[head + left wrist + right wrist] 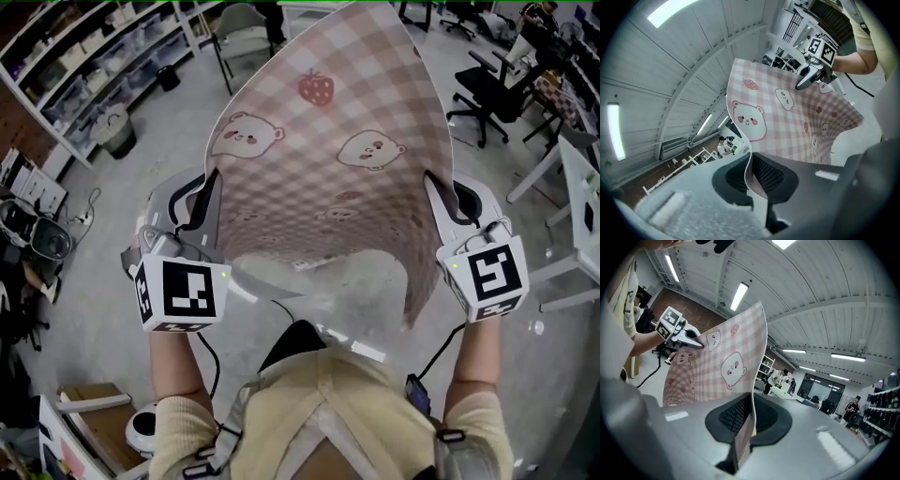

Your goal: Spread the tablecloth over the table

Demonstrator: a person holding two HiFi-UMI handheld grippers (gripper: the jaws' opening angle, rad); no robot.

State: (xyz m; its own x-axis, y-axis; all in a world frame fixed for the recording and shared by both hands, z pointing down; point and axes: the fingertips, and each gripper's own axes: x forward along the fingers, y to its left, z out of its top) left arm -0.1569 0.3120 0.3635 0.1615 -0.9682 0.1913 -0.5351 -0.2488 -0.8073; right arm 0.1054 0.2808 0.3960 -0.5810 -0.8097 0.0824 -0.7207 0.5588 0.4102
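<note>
In a workshop with a bare concrete floor, shelves on one side and office chairs on the other, a person is holding a pink checked tablecloth up in the air. The left gripper and right gripper are each pinching a side edge. The cloth looks light and floppy, so holding it near the corners seems wise. Open floor is lying ahead, with a white desk standing near on the right.
</note>
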